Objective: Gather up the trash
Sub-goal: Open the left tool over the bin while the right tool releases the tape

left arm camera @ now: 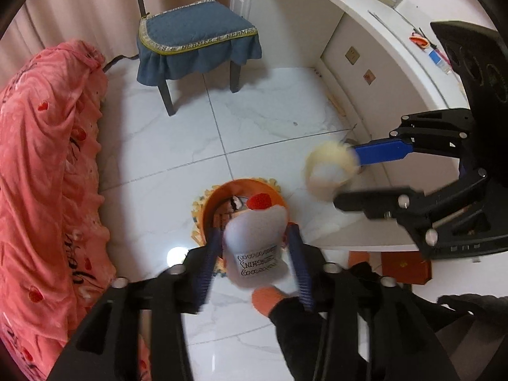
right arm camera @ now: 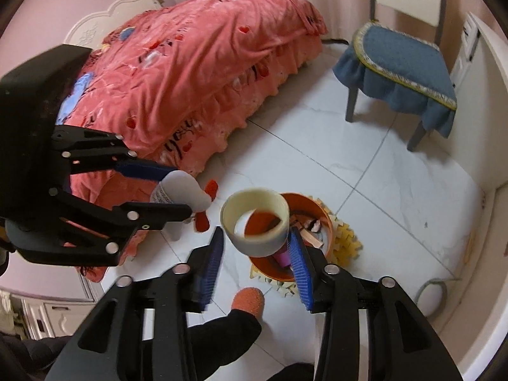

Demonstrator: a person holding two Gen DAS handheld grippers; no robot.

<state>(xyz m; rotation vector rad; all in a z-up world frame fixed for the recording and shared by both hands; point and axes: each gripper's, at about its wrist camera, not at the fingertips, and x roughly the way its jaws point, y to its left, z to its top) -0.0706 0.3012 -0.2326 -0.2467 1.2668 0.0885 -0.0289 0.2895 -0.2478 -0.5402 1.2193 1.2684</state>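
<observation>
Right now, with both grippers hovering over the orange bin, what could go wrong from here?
1. The cream-coloured tape roll seems caught only at its rim by the right gripper, whose jaws stand wide; it could slip and roll across the white tiled floor.
2. The round orange plastic bin is small and already holds scraps, so the white plush toy with red tips in the left gripper may land beside it.

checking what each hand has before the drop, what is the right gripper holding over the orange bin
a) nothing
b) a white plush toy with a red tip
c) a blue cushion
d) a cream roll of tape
d: in the right wrist view the cream roll of tape sits between the right gripper's blue fingers above the orange bin; the plush toy is in the left gripper.
</observation>
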